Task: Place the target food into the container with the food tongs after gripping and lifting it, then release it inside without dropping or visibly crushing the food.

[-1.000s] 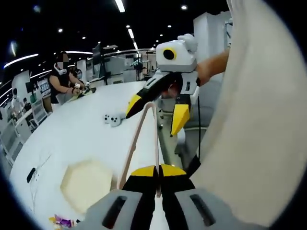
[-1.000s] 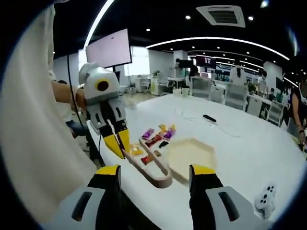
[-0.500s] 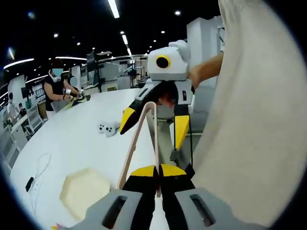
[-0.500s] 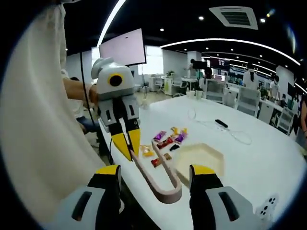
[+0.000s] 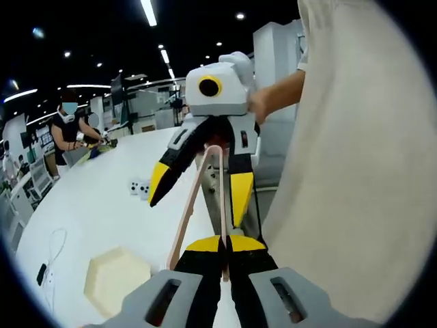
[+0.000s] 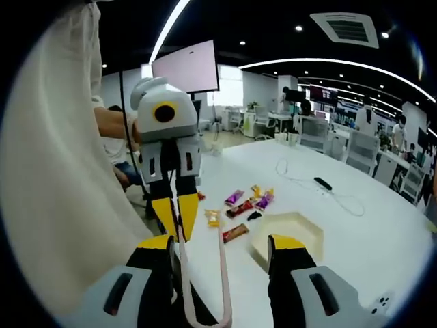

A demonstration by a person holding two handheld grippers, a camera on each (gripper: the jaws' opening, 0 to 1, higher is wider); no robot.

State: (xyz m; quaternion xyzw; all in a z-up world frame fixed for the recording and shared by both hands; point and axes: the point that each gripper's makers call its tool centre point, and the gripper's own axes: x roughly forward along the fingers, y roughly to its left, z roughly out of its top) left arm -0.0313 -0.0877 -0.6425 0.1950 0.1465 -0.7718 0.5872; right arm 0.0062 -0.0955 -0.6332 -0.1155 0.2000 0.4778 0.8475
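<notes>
A broad white table [image 6: 382, 232] runs through a bright office under strip lights. Wrapped snacks [image 6: 240, 205] lie near its near edge, just beside the pale hexagonal container [image 6: 285, 236]. The left gripper [image 5: 223, 247] pinches the pink tongs [image 5: 205, 205], jaws closed on them. The right gripper [image 6: 222, 246] is spread wide, seemingly empty, straddling the tongs' loop.
</notes>
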